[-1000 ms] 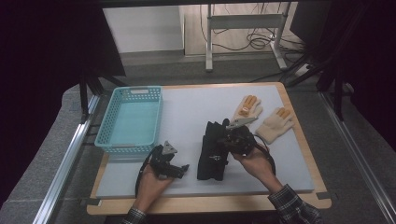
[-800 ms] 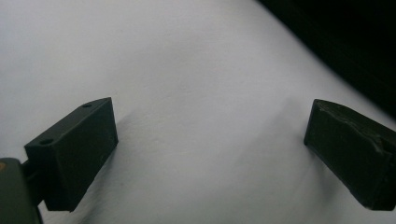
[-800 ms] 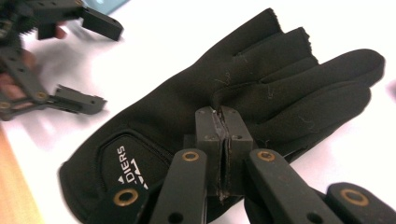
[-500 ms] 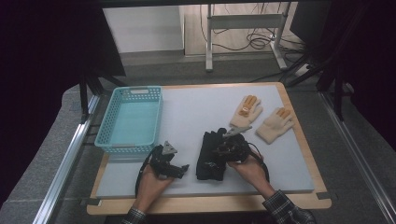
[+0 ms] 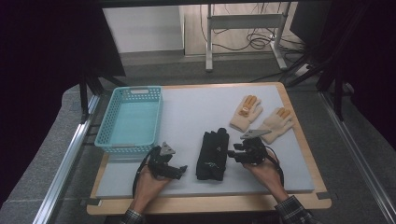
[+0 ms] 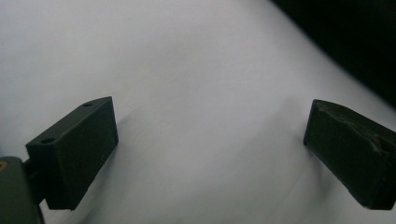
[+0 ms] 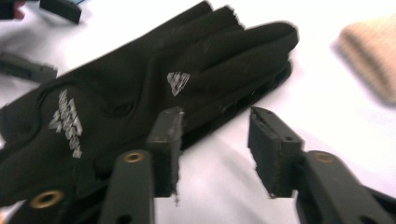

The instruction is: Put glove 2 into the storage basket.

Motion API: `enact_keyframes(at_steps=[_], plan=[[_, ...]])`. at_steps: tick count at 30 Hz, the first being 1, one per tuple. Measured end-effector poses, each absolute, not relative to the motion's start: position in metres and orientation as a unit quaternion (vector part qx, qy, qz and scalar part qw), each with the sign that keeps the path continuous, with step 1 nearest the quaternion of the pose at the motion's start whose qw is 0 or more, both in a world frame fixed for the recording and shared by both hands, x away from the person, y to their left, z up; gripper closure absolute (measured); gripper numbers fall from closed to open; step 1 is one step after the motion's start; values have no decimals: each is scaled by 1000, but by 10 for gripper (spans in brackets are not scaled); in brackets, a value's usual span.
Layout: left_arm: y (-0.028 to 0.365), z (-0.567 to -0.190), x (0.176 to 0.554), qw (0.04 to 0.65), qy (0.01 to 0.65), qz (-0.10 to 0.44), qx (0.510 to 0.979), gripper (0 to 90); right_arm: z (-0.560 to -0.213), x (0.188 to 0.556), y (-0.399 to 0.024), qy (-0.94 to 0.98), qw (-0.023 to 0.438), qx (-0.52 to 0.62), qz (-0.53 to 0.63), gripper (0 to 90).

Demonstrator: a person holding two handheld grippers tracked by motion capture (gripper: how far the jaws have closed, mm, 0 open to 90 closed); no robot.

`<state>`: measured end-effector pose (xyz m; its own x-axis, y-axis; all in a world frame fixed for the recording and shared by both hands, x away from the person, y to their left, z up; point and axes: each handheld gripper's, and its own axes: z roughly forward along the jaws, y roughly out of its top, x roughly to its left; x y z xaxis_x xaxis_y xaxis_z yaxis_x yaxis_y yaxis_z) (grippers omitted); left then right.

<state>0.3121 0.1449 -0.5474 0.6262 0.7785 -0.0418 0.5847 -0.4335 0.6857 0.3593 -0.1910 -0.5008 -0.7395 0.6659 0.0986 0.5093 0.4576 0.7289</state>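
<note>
Black grippers (image 5: 164,164) (trailing cables), blocky jaws, plaid cuffs (image 5: 293,211).

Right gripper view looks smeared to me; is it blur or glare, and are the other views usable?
Right gripper view: blur softens the black fabric gloves and the beige knitted glove. Left gripper view: soft focus on the white table mat, faint jaw shadows. High view: evenly lit table, dark surroundings, turquoise plastic basket clear.

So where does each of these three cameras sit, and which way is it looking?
High view: above the person's side, looking down on the white table; both hands hold hand-held grippers.
Left gripper view: rides the left hand-held gripper, facing bare table between open jaws.
Right gripper view: rides the right hand-held gripper, open jaws at the black fabric gloves.
Shared: high and right views show the black gloves and a cream knitted glove.
</note>
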Motion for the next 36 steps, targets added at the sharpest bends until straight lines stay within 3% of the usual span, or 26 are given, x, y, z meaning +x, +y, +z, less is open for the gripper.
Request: enact_keyframes(at_steps=[4, 8, 21, 36], plan=[[155, -547, 309, 336, 420, 145, 831, 32, -508, 350, -196, 853, 96, 329, 393, 769], [162, -548, 308, 330, 427, 152, 828, 22, -515, 342, -192, 865, 87, 313, 382, 868], [184, -551, 311, 347, 395, 138, 840, 33, -528, 339, -155, 886, 77, 271, 367, 882], [185, -552, 312, 348, 391, 133, 841, 20, -530, 341, -112, 896, 78, 237, 368, 859]])
